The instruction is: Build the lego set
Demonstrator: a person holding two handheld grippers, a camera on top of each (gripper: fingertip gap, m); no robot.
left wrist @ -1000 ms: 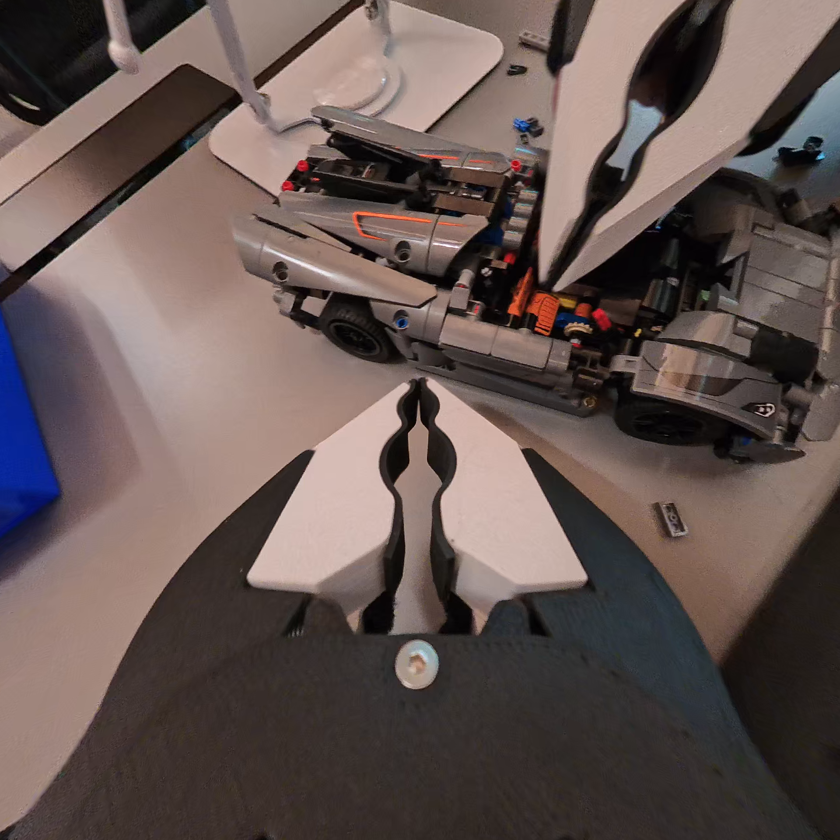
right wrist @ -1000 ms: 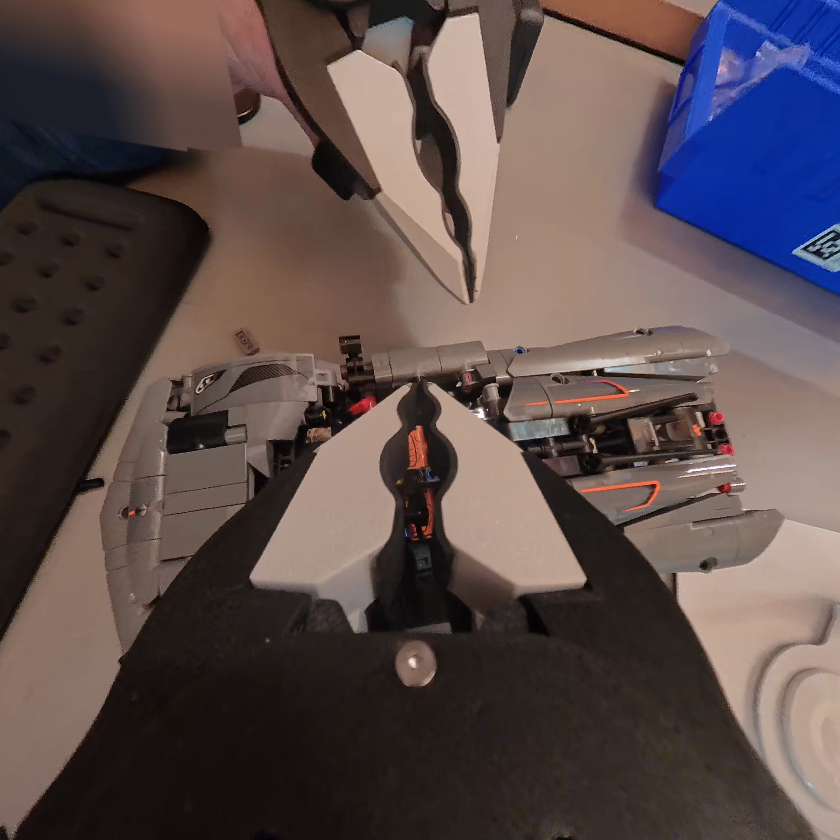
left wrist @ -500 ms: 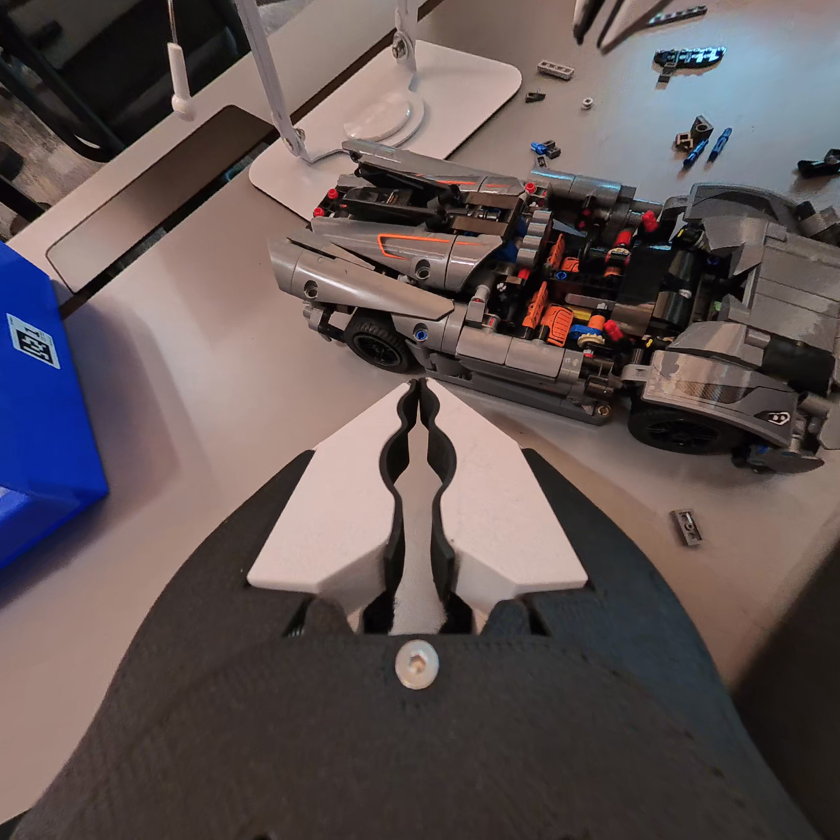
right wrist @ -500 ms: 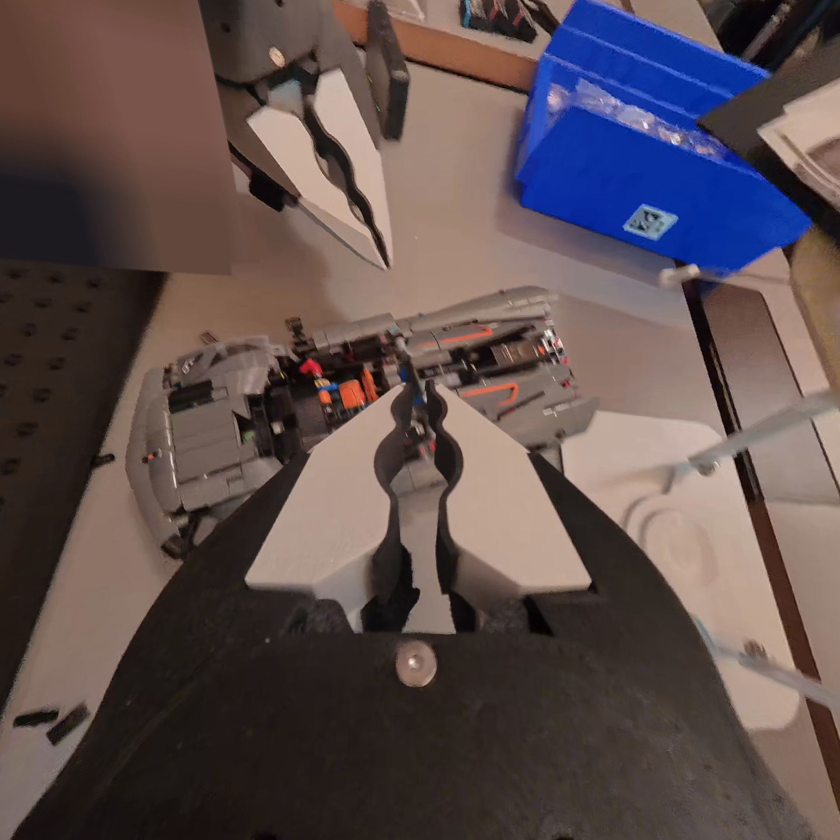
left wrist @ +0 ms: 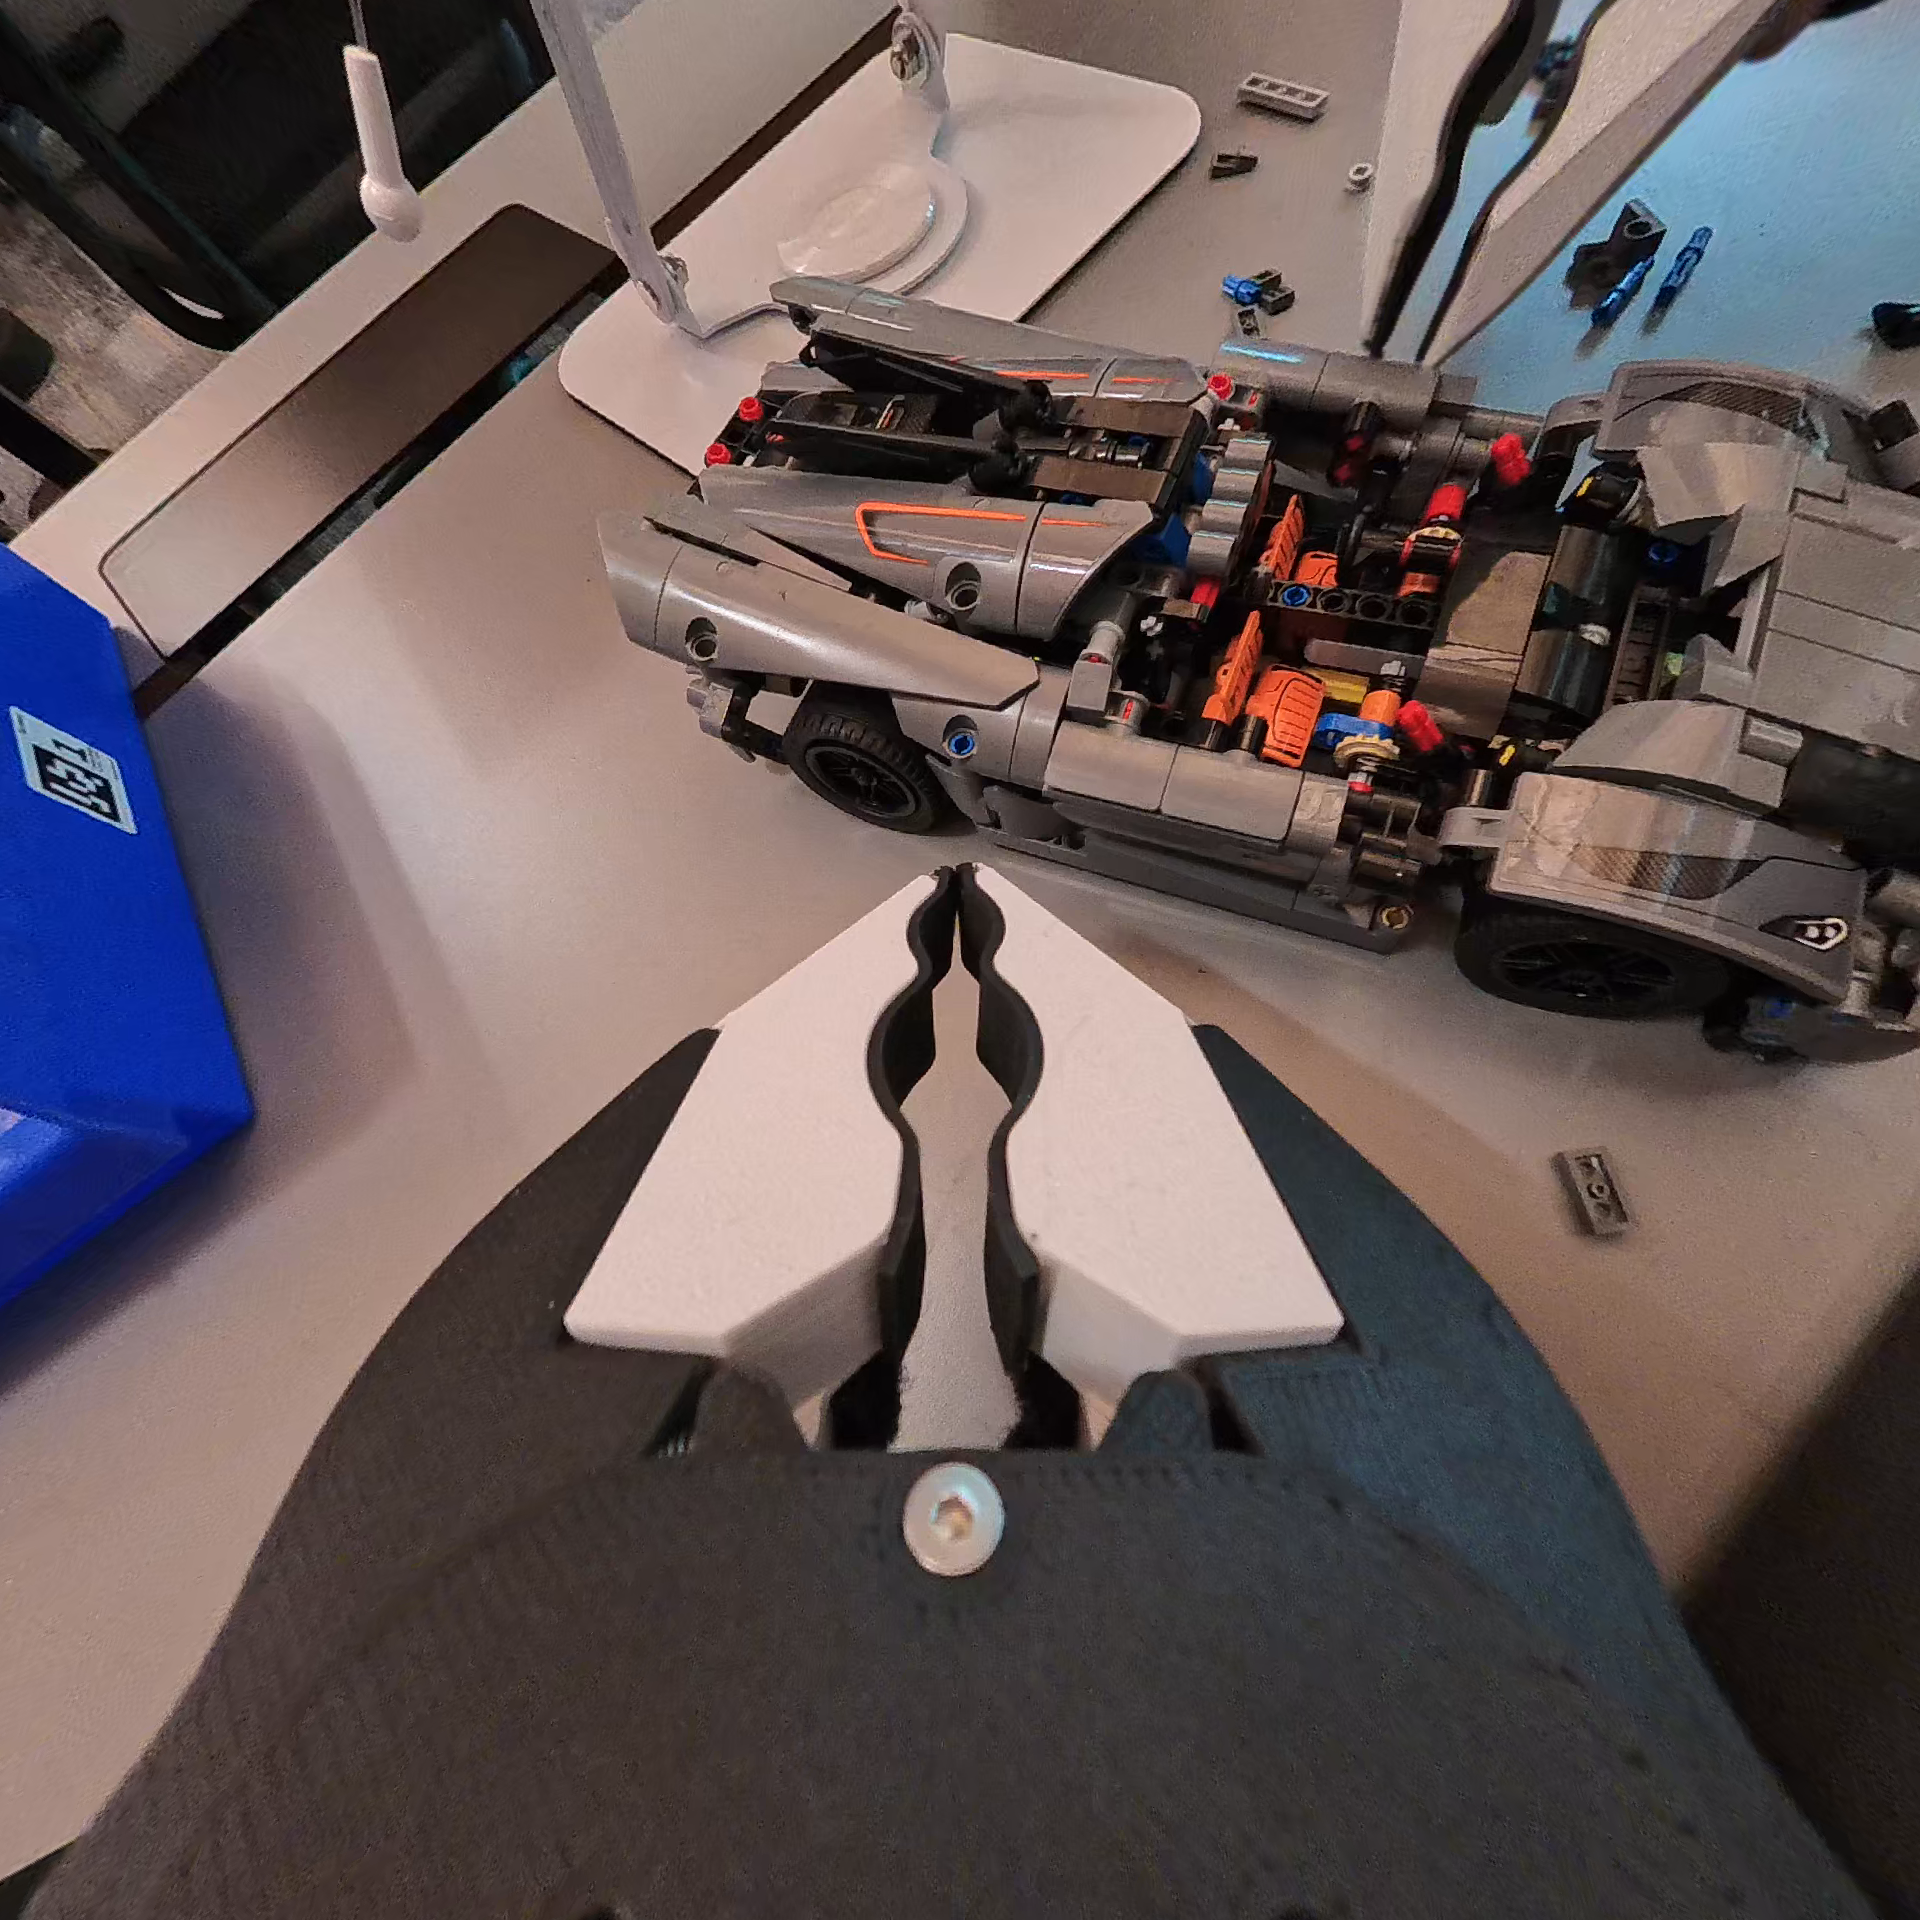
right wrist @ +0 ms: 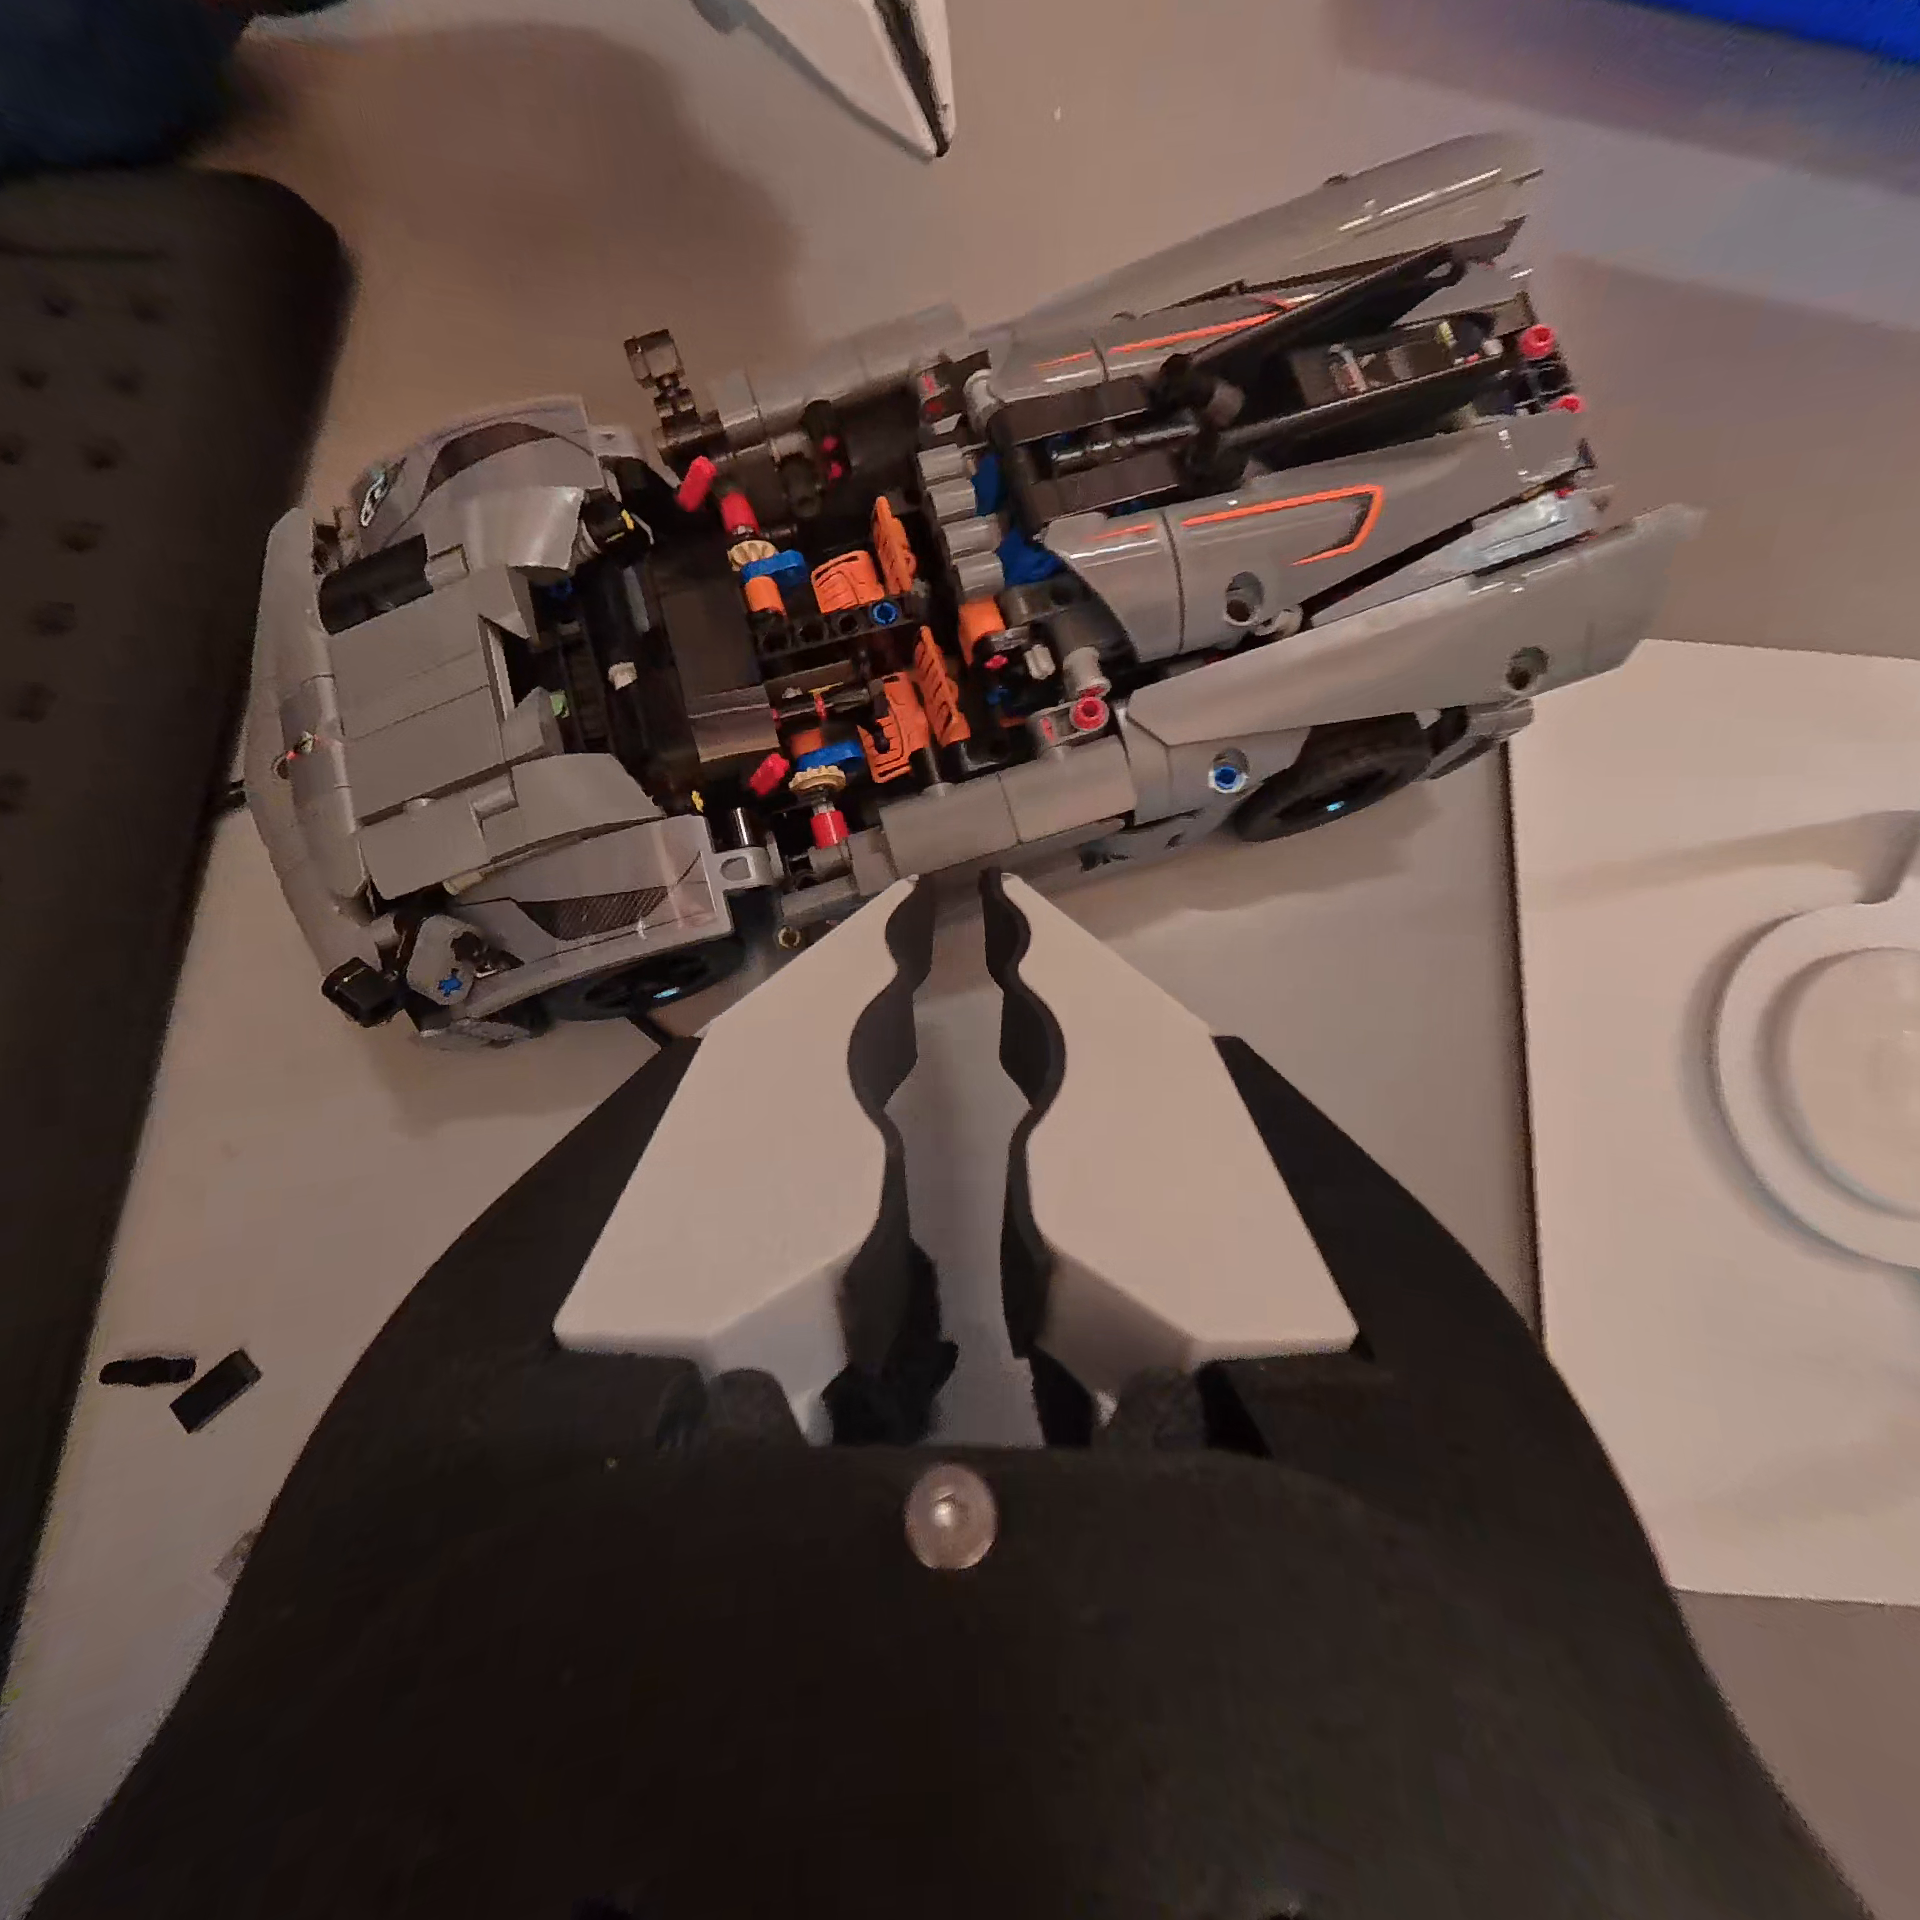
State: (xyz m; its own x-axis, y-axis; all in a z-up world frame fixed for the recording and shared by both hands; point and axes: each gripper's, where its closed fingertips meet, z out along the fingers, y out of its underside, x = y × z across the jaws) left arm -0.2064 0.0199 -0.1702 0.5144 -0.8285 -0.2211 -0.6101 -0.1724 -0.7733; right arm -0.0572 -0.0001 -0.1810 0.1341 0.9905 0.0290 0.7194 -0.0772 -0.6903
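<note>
A grey lego sports car (left wrist: 831, 644) with orange seats and an open cockpit lies on the table; it also shows in the right wrist view (right wrist: 436, 707). My left gripper (left wrist: 956, 875) is shut and empty, hovering just in front of the car's near side. My right gripper (right wrist: 952, 883) is slightly open and empty, its tips at the car's side sill. It shows above the car's far side in the left wrist view (left wrist: 1403, 348). The left gripper's tips (right wrist: 935, 135) show beyond the car in the right wrist view.
A blue bin (left wrist: 94, 935) stands at the left. A white lamp base (left wrist: 987, 145) sits behind the car. A small grey plate (left wrist: 1595, 1192) lies near the table's front edge. Loose blue and black pieces (left wrist: 1652, 275) lie at the back right. A black perforated pad (right wrist: 125, 623) borders the car's nose. The gap from one gripper's tips to the other's is roughly 15 centimeters.
My right gripper lifted away from the cockpit, then came back down at the car's side with its jaws parted a little. My left gripper pulled back slightly and stays shut.
</note>
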